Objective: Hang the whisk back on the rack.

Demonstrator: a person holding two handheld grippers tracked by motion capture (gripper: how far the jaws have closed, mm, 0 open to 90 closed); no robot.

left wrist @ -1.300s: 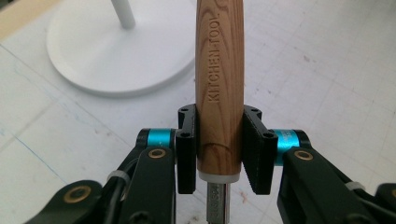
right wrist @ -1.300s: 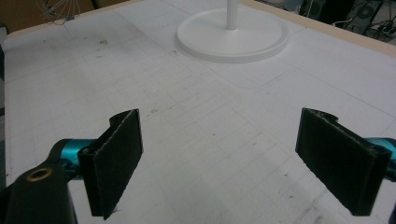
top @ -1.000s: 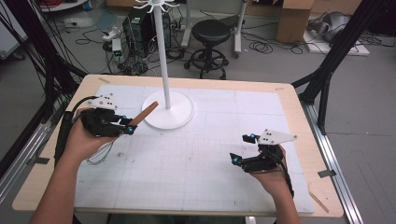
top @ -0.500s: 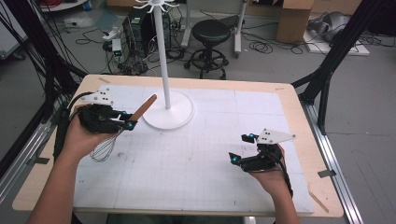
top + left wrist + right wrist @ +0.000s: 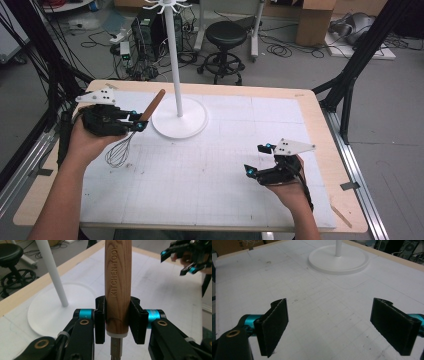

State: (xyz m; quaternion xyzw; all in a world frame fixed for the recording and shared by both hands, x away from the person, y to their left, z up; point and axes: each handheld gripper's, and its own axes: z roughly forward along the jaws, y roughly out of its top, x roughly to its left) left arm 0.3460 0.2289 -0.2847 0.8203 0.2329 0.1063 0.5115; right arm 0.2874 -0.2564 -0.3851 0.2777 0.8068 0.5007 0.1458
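The left gripper [image 5: 117, 322] clamped the whisk [image 5: 131, 135] by its wooden handle, presumably for the stand [image 5: 179, 117] just beyond it, while the right gripper [image 5: 337, 325] waited wide apart, empty.

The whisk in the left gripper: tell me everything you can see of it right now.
The wooden-handled wire whisk has a round, light-brown handle with visible grain, stamped "KITCHEN TOOL", a pale collar at its lower end and thin metal wires below. The left gripper has its jaws clamped on the handle just above the collar. The whisk is tilted, handle up toward the white stand's round base, wire loops low over the white mat.
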